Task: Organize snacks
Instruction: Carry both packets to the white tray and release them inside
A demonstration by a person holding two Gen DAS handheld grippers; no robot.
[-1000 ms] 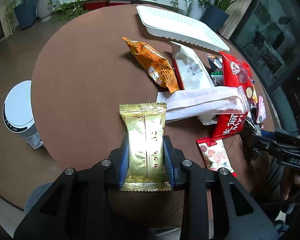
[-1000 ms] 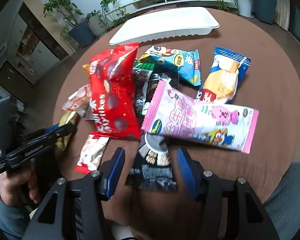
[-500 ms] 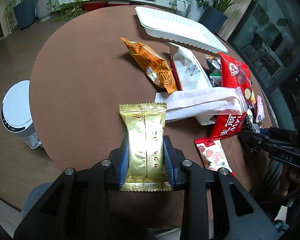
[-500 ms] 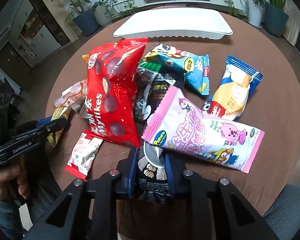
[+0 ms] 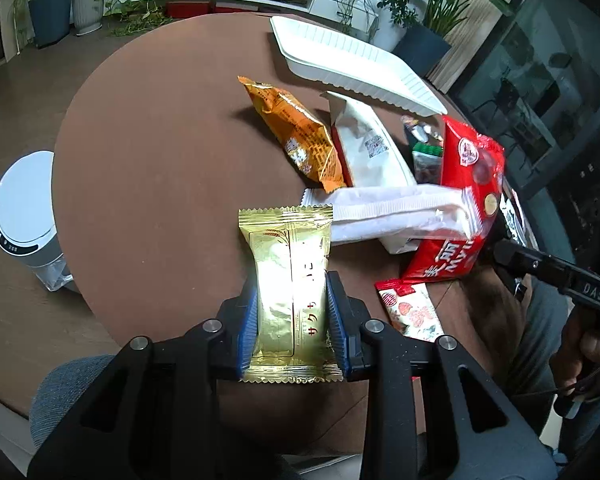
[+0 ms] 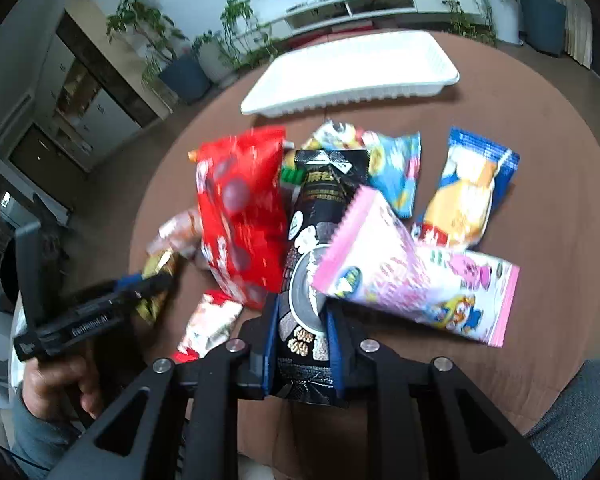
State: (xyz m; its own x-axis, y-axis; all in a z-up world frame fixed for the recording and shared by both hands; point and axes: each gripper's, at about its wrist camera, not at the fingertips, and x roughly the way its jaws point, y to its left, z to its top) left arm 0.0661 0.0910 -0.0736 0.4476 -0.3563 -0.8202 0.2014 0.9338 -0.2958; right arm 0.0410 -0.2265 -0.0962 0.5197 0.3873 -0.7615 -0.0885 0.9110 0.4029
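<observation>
My left gripper (image 5: 292, 280) is shut on a gold snack packet (image 5: 284, 248), held over the near edge of the round brown table (image 5: 160, 160). My right gripper (image 6: 303, 312) has its jaws closing, and its pads press the bottom end of a black snack packet (image 6: 324, 200). That packet sticks out of the pile between a red bag (image 6: 240, 216) and a pink packet (image 6: 420, 284), which leans on it. A long white tray (image 6: 352, 76) lies at the table's far side. The left gripper (image 6: 156, 284) shows at the left of the right wrist view.
An orange packet (image 5: 300, 136), a white packet (image 5: 368, 144) and a long white wrapper (image 5: 388, 216) lie mid-table. A blue and orange packet (image 6: 468, 192) and a small red-white packet (image 5: 412, 312) lie nearby. A white bin (image 5: 20, 216) stands on the floor at the left.
My right jaws went from wide open to closed on the black packet and drew it up, tipping the pink packet and the red bag. The left gripper kept still with the gold packet.
</observation>
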